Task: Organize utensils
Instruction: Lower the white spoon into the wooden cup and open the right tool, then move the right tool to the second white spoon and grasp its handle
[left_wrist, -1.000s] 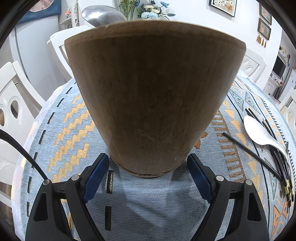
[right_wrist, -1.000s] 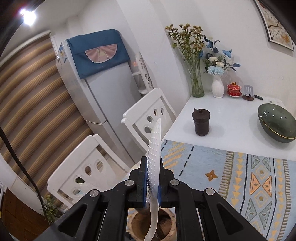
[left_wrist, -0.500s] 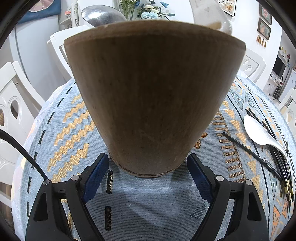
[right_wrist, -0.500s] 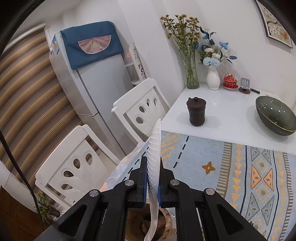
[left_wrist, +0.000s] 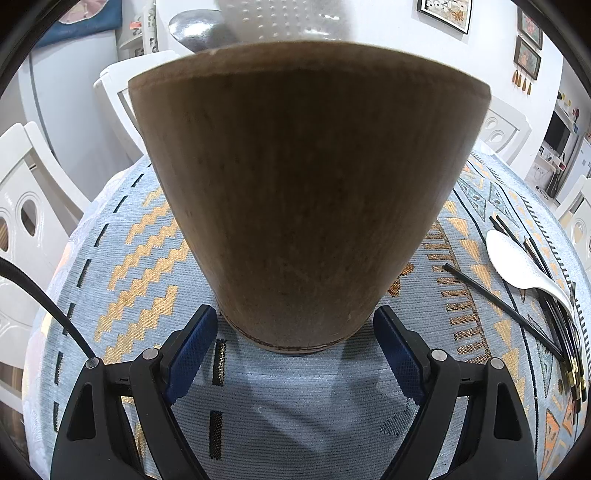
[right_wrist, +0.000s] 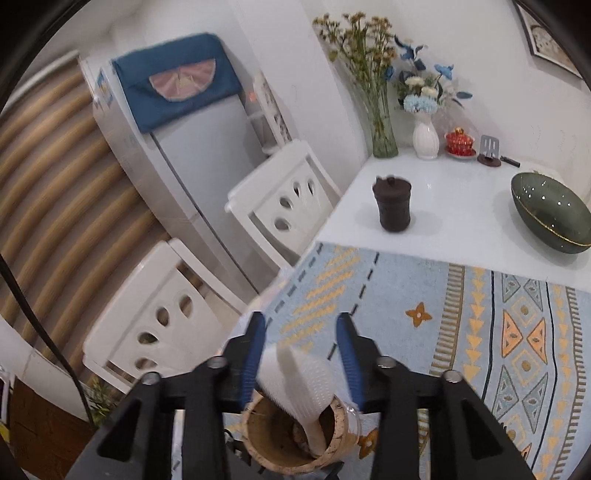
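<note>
The white rice paddle (right_wrist: 295, 384) I am sorting stands in the wooden utensil holder (right_wrist: 295, 435), handle down and dimpled head leaning up over the rim; from my left wrist camera that head (left_wrist: 284, 20) shows above the holder's far edge, next to the bowl of a metal spoon (left_wrist: 192, 31). My right gripper (right_wrist: 301, 354) hangs directly above the holder's mouth with its blue pads spread wide — the paddle sits between them, though I cannot tell whether it touches either pad. My left gripper (left_wrist: 295, 343) is low on the table, its jaws parted on either side of the holder's (left_wrist: 306, 192) base, the pads just beside the wood and not pressing it as far as I can see. The holder rests upright on a pale blue tablecloth (left_wrist: 140, 258) woven with orange zigzags and triangles. Off to the right on the cloth lies a second white paddle (left_wrist: 521, 266) over a bundle of black chopsticks (left_wrist: 554, 314), with one chopstick (left_wrist: 495, 302) lying apart from the bundle, nearer the holder. Farther back in the right view I see the bare white table (right_wrist: 454, 218) carrying a dark lidded cup (right_wrist: 393, 205), a green bowl (right_wrist: 550, 214), a glass vase of dried stems (right_wrist: 380, 110) and a white vase of blue flowers (right_wrist: 424, 129) — and white chairs (right_wrist: 284, 199) beside a grey fridge (right_wrist: 195, 155)
</note>
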